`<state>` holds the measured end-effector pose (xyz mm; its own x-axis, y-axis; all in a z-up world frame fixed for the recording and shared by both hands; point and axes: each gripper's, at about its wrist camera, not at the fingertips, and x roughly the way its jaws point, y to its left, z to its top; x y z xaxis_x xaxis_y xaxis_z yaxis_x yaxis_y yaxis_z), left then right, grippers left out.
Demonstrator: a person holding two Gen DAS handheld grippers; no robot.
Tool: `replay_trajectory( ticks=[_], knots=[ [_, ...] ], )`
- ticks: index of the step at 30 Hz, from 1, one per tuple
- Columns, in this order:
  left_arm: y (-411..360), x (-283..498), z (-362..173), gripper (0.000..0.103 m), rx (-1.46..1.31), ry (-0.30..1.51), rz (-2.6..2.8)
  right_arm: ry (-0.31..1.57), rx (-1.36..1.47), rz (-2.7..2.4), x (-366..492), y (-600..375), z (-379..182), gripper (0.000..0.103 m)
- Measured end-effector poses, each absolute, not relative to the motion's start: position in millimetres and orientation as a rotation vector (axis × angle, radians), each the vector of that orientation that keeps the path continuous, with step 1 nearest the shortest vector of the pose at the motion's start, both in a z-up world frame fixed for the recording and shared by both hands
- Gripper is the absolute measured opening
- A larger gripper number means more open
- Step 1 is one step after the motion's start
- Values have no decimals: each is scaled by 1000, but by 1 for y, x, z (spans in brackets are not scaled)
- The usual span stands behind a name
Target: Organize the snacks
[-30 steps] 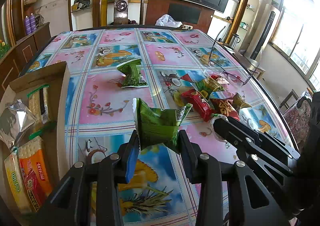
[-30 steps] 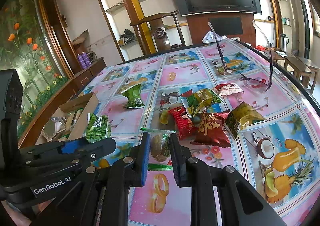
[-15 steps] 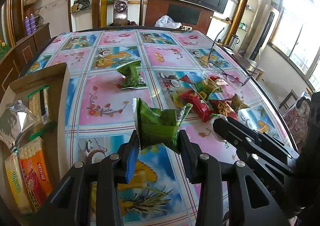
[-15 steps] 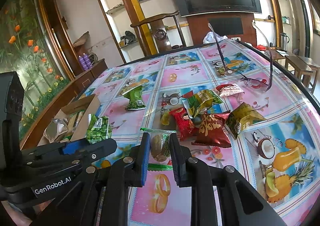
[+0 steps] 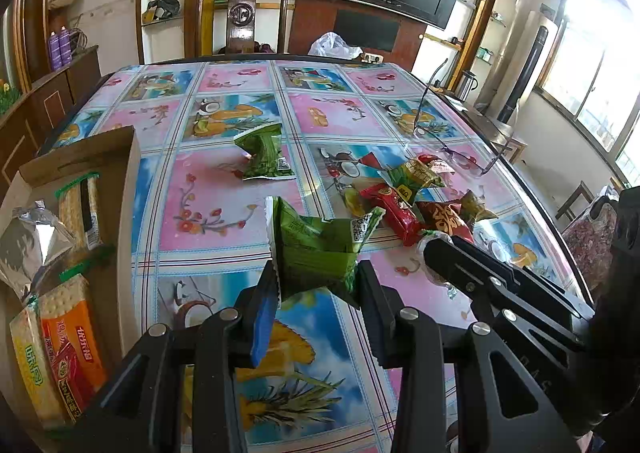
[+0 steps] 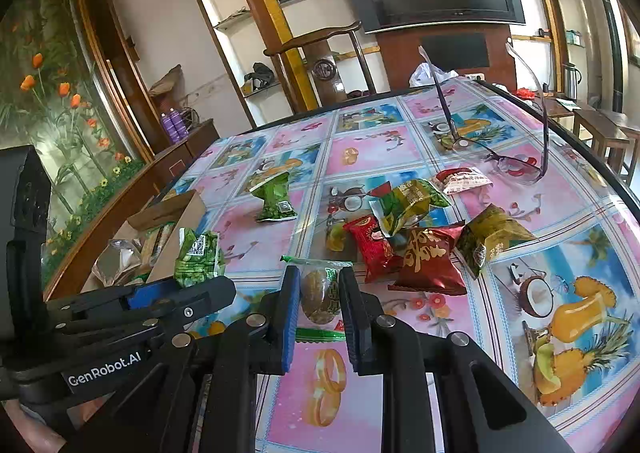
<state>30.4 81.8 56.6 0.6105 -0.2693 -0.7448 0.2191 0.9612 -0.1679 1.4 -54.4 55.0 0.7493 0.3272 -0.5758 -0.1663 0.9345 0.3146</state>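
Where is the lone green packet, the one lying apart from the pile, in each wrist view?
Left wrist: lone green packet at upper centre, left of the pile.
Right wrist: lone green packet left of centre, beyond the cardboard box.
Shared landmark: the eyeglasses at the table's far right.

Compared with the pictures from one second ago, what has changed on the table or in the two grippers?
Nothing has visibly changed. The left gripper still holds the green snack packet, and the right gripper still holds the clear packet with a brown snack. The loose snacks on the table and the cardboard box lie as before.
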Motion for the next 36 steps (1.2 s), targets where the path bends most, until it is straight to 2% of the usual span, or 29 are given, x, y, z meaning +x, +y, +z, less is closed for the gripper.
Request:
replay_trajectory(
  ticks=[25,36],
  knots=[
    [86,29,64,37,-84,851,-294,665,257,263,0,-58,56,22],
    [120,34,78,37,-149,806,-252,659,252,254,-1,-58,55,22]
  ],
)
